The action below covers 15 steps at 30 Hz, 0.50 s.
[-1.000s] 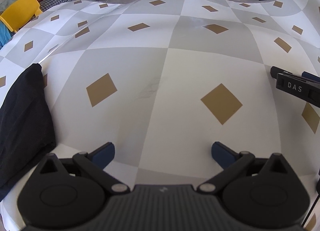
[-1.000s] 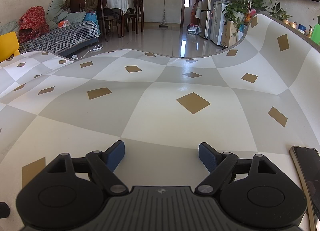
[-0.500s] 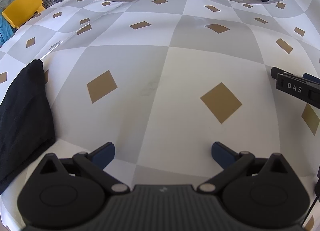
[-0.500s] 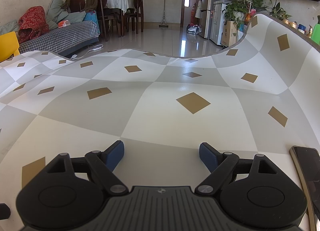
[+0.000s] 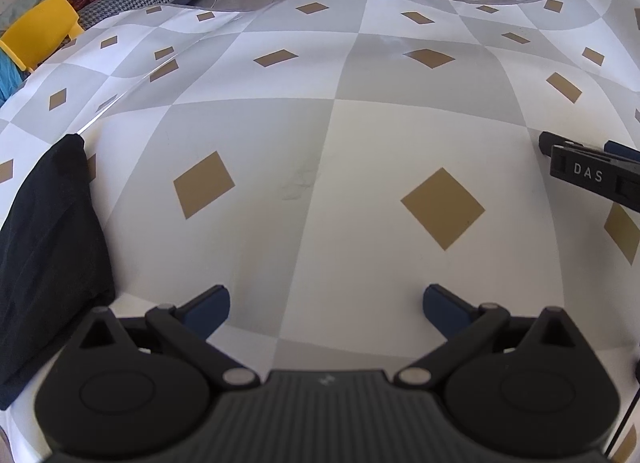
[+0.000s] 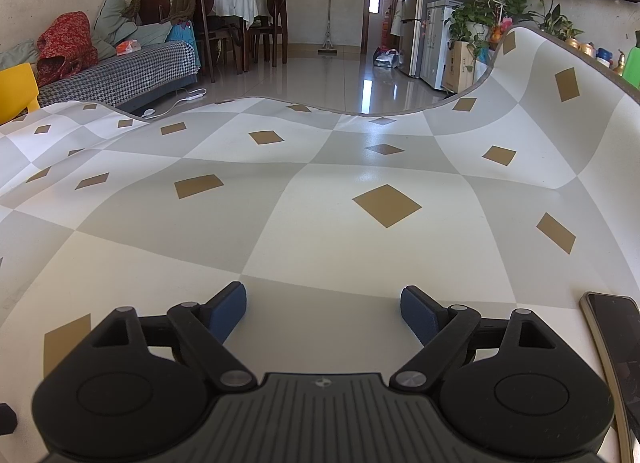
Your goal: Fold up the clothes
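Note:
A black garment (image 5: 48, 255) lies bunched at the left edge of the checked table (image 5: 360, 135) in the left wrist view. My left gripper (image 5: 326, 303) hovers over the bare tabletop just to the right of the garment, open and apart from it, with nothing between its fingers. My right gripper (image 6: 322, 309) is low over the table (image 6: 320, 243); its jaws are opening and nothing is between them. The left wrist view also catches the right gripper (image 5: 576, 149) at the right edge. No clothing shows in the right wrist view.
A dark phone (image 6: 616, 339) lies on the table just right of my right gripper. Beyond the far table edge are a yellow chair (image 5: 40, 35), a checked sofa (image 6: 120, 75) and shiny floor.
The right gripper's fingers stand very slightly wider apart than a second ago. Neither gripper has shifted, and the garment lies as before.

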Motion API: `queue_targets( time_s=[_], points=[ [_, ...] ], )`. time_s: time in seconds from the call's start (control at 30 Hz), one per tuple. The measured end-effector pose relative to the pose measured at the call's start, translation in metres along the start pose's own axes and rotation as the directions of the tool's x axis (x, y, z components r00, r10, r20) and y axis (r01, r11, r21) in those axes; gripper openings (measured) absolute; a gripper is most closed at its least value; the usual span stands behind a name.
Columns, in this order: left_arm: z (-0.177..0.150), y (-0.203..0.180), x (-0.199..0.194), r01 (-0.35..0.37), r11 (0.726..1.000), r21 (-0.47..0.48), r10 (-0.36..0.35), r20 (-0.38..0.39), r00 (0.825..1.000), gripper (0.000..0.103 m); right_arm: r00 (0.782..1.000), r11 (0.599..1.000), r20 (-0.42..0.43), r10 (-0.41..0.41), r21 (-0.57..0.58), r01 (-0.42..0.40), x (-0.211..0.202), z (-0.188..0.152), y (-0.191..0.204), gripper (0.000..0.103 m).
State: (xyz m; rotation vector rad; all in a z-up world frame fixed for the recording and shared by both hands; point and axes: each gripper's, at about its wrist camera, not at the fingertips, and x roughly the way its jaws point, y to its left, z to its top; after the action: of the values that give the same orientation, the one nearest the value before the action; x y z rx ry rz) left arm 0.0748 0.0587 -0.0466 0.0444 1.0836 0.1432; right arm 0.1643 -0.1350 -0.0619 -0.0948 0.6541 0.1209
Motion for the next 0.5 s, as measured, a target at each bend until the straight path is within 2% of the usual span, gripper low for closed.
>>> queue_targets(
  time_s=[0.33, 0.5],
  points=[
    [-0.011, 0.018, -0.017, 0.031, 0.999, -0.018, -0.03, 0.046, 0.998, 0.103, 1.0, 1.0, 0.0, 0.0, 0.0, 0.0, 0.0, 0.0, 0.0, 0.085],
    [-0.013, 0.018, -0.023, 0.015, 1.0, 0.023, -0.016, 0.071, 0.997, 0.103, 1.0, 1.0, -0.001, 0.0, 0.0, 0.0, 0.0, 0.0, 0.0, 0.085]
  ],
)
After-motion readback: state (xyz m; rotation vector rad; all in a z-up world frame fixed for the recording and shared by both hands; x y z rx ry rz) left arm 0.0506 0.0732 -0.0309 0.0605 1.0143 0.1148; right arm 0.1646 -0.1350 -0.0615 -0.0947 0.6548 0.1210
